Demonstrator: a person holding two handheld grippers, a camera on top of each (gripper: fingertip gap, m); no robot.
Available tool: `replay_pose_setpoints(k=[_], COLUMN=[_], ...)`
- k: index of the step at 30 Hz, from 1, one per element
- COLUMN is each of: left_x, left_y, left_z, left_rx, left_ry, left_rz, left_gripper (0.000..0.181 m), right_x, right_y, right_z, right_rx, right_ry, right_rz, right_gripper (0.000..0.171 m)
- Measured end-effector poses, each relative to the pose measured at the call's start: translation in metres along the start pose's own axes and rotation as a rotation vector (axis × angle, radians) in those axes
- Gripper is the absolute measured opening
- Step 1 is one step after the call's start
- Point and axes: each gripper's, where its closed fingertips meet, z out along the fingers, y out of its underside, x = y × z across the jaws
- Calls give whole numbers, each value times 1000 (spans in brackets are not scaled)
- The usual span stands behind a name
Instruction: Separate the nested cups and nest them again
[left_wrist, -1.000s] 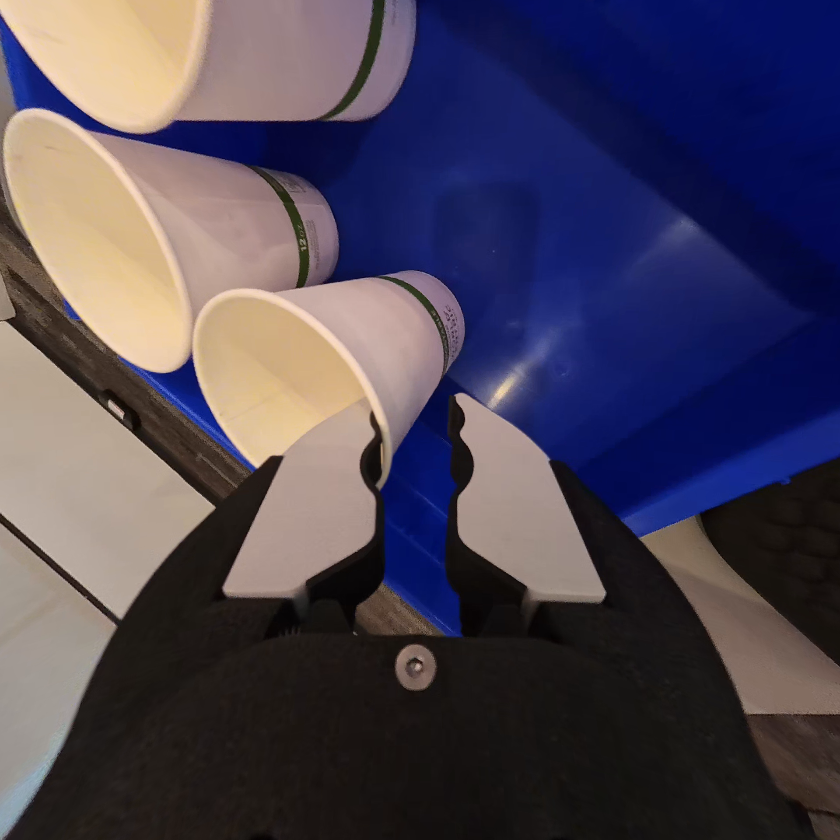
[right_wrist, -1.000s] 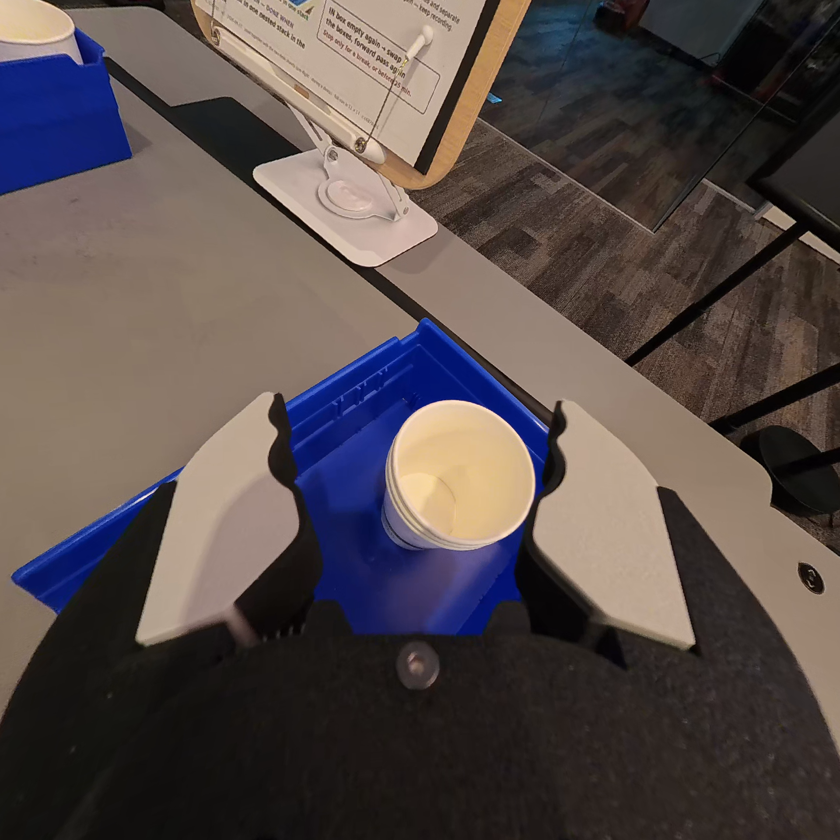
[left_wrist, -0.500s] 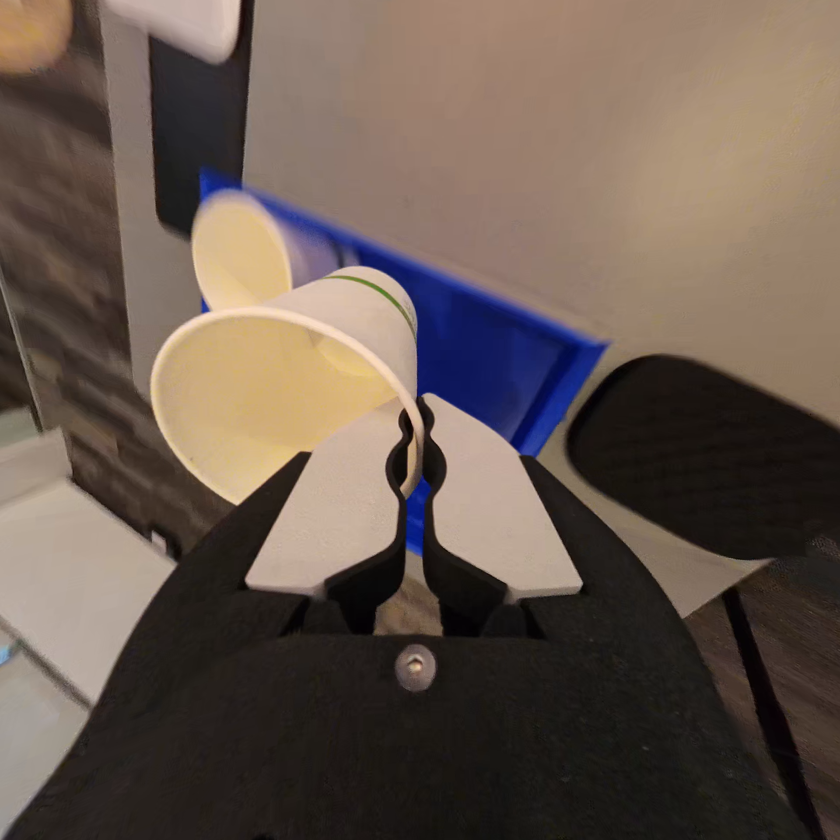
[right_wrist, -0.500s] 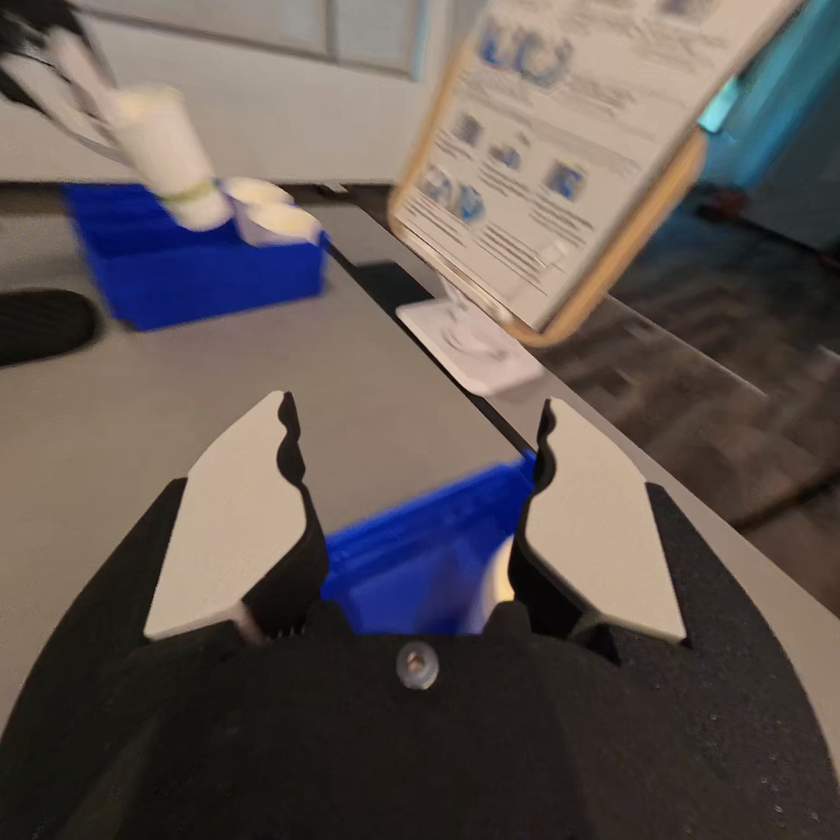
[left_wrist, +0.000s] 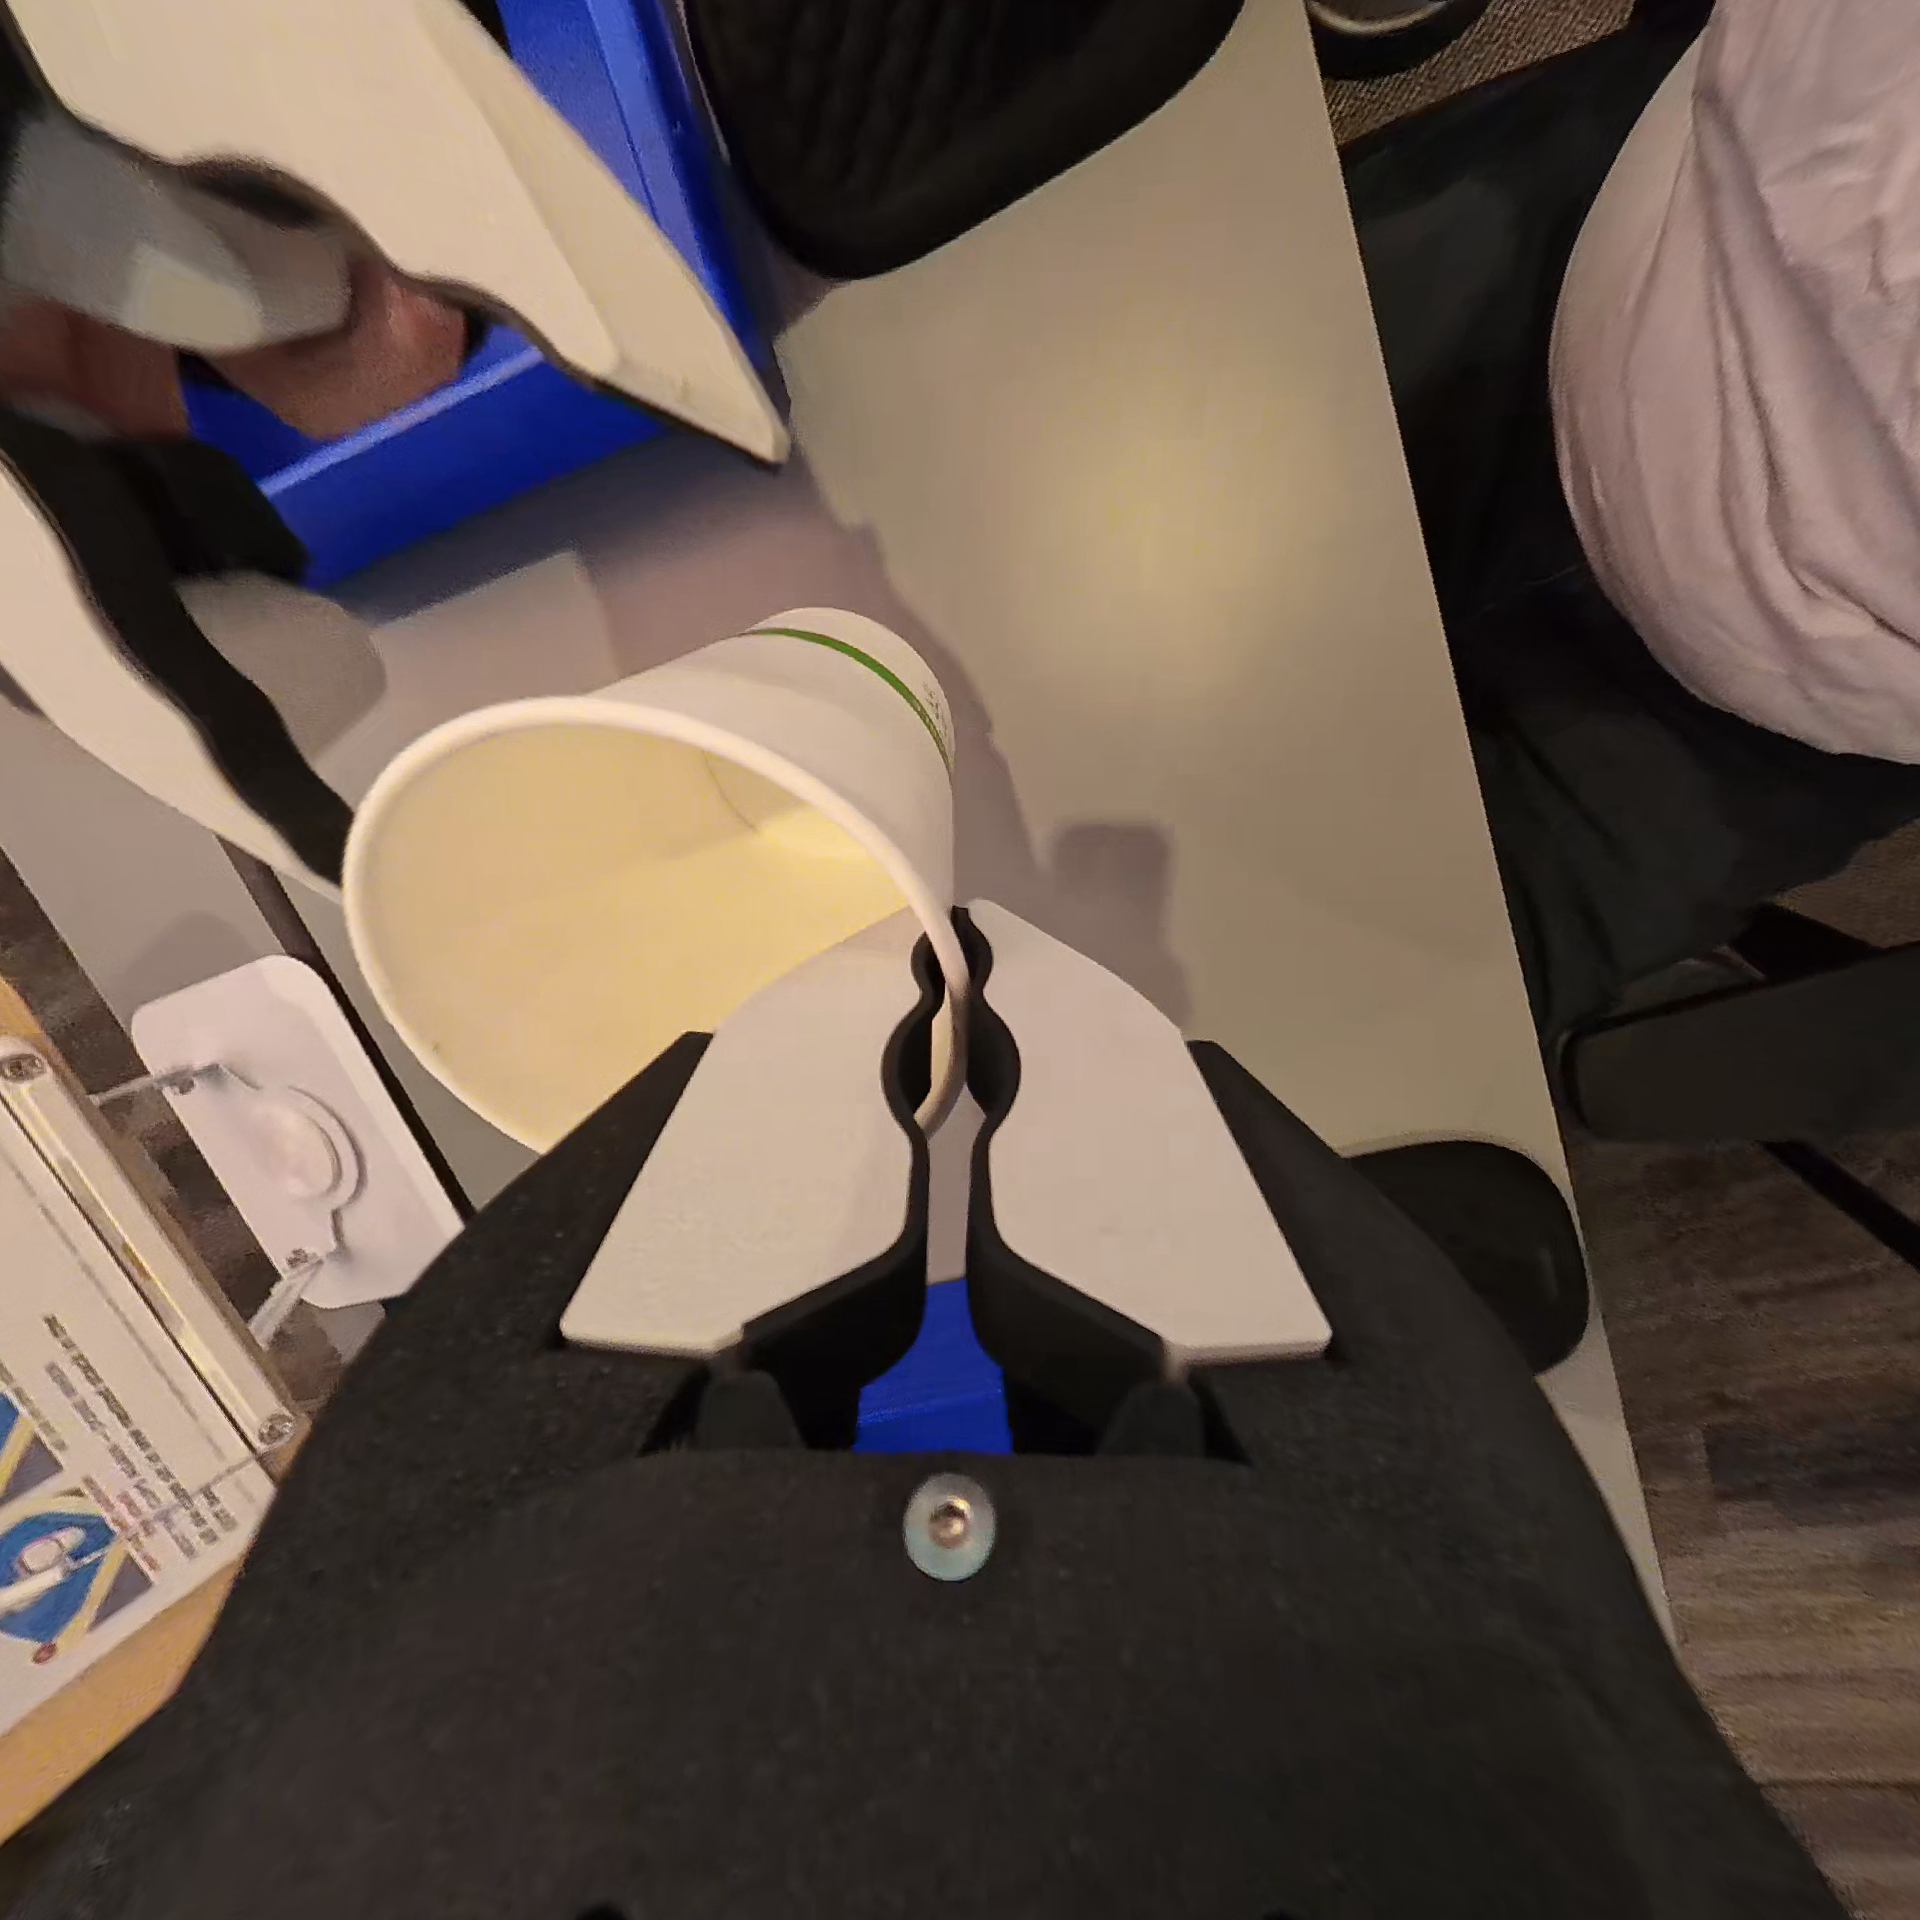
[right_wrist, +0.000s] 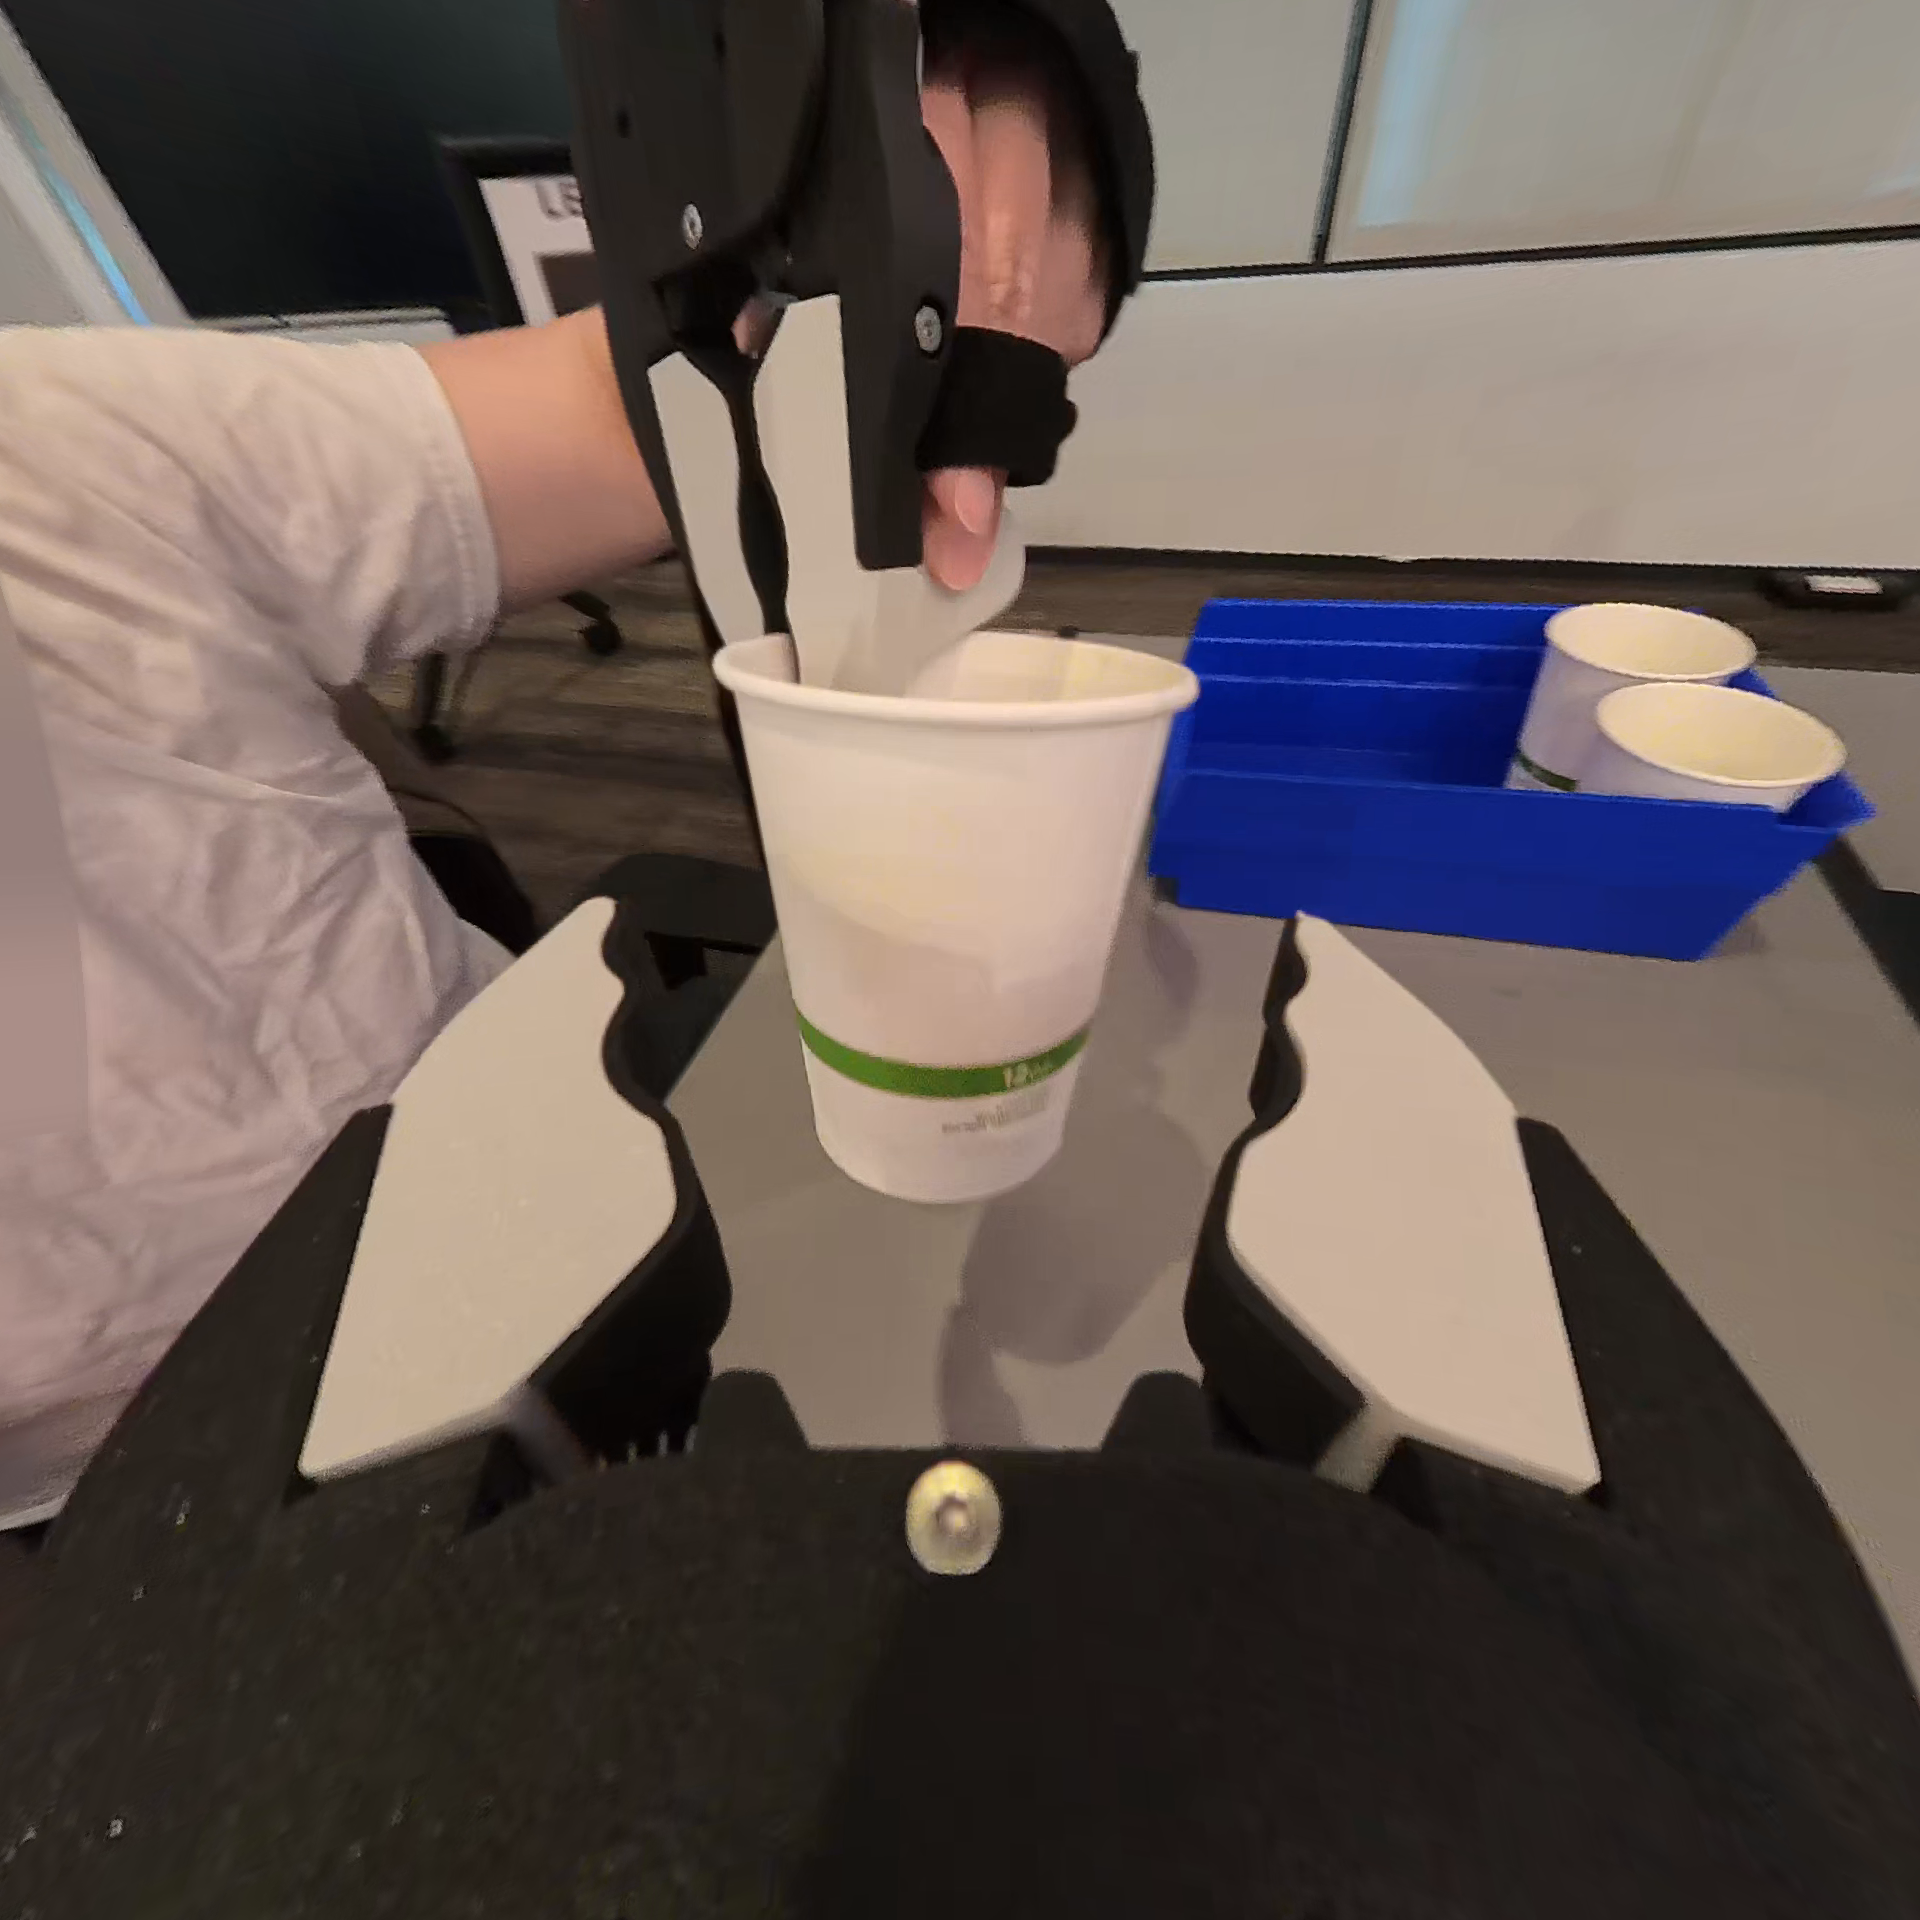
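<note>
The left tool (left_wrist: 948, 1023) pinches the rim of a white paper cup (left_wrist: 665, 883), one finger inside the mouth and one outside. Its own camera looks down into the cup, with the grey desk (left_wrist: 1122, 540) beneath. Only the right wrist view shows the cup (right_wrist: 951, 914) from the side: upright, green band near the base, hanging clear above the desk (right_wrist: 1662, 1060), the left tool (right_wrist: 821, 634) coming down from above. The right tool (right_wrist: 951, 1029) gapes wide with nothing in it, its fingers either side of the cup but apart from it. Farther back, a blue bin (right_wrist: 1455, 842) holds two more cups (right_wrist: 1662, 717).
</note>
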Motion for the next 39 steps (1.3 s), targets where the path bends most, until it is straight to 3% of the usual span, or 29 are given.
replay_pose_setpoints(k=[11,13,18,22,25,29,32,35,39], left_x=[-1,-1,-6,-19,-36,-60,-62,-57,-49], left_y=[-9,-8,-8,-11,-17,-24,-9,6,13], left_z=[16,18,18,11,-10,-64,-83,-79,-65], left_rx=[-16,-19,13,36,114,309,327,282,232], left_ry=[17,19,4,-89,-220,-452,-521,-533,-513], left_rz=[59,59,31,-5,-27,-95,-143,-164,-156], left_gripper=[0,0,3,40,51,53,50,50,49], right_x=[-10,-11,-9,-7,2,29,70,94,119], right_y=[23,24,24,22,22,0,-30,-8,38], right_z=[34,35,33,30,17,-49,-162,-270,-308], right_rx=[-84,-85,-76,-62,-63,24,266,387,450], right_ry=[-157,-175,-190,-195,-130,160,701,1179,1307], right_rz=[54,43,69,87,86,35,-21,-41,67], right_gripper=[100,91,90,89,89,89,89,89,89])
